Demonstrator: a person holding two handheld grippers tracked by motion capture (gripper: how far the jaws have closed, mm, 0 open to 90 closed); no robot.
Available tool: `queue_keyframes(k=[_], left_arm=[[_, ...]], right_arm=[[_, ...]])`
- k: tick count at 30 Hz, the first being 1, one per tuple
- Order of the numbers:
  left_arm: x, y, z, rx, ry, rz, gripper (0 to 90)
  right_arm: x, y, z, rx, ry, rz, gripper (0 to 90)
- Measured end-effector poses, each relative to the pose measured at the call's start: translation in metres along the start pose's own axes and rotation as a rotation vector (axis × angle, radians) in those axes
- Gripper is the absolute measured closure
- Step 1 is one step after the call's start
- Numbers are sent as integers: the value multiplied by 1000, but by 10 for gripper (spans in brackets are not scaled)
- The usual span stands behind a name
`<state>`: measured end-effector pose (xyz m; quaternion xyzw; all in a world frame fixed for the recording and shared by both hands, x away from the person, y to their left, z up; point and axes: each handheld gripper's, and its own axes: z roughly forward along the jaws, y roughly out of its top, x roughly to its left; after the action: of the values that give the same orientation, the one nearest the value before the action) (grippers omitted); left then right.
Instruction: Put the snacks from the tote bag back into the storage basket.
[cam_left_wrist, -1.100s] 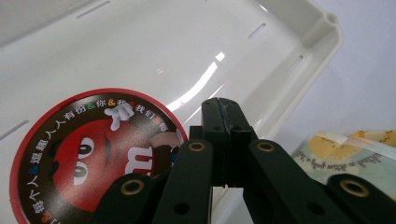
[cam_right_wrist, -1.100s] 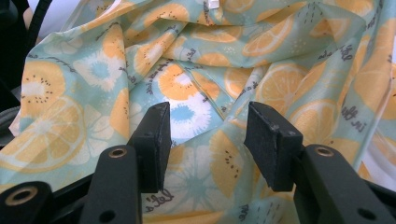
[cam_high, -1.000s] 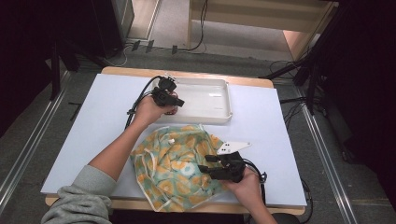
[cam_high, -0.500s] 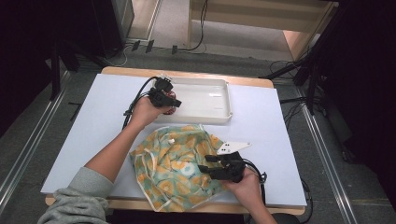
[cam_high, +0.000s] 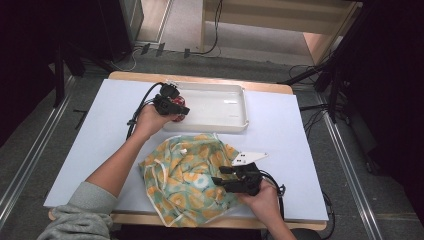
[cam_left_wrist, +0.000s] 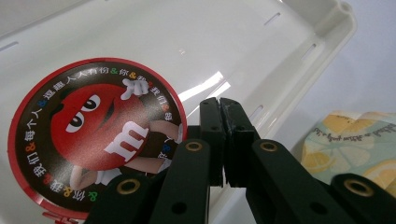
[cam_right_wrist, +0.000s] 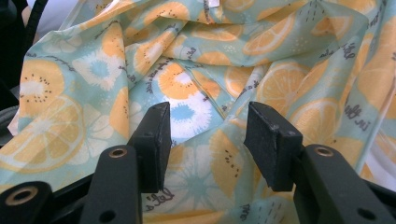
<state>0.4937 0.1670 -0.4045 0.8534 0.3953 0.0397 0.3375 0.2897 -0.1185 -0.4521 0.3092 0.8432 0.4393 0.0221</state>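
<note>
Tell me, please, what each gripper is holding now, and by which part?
Nothing is held. The left gripper is shut on nothing beside the round red tin in the white tray. The right gripper stands open over the fruit-print cloth.

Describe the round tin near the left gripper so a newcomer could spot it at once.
Find the white tray at the table's far edge. At its left end lies the round tin, beside the shut left gripper. Its red rim and red cartoon candy character set it apart from the lemon-print cloth.

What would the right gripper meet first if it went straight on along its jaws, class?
Most likely the citrus-print cloth: the right gripper has open jaws aimed at its folds, which lie close ahead. How near is hard to judge; in the high view the jaws already reach over the cloth's edge.
</note>
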Motion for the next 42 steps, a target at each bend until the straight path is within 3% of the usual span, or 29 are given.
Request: queue_keyframes(k=[15,18,30,42], left_arm=[[8,-7,-7,-3,15,-23,881],[11,-9,-8,-13,-4,-40,870],[4,-14,-18,-22,-37,-34,749],[-13,-24,-31,17,-94,2,580]], right_arm=[[-1,0,0,-2,5,0,514],[0,-1,-1,-4,6,1,514],[1,-1,-2,-5,2,1,514],[1,-1,-4,-22,4,9,508]])
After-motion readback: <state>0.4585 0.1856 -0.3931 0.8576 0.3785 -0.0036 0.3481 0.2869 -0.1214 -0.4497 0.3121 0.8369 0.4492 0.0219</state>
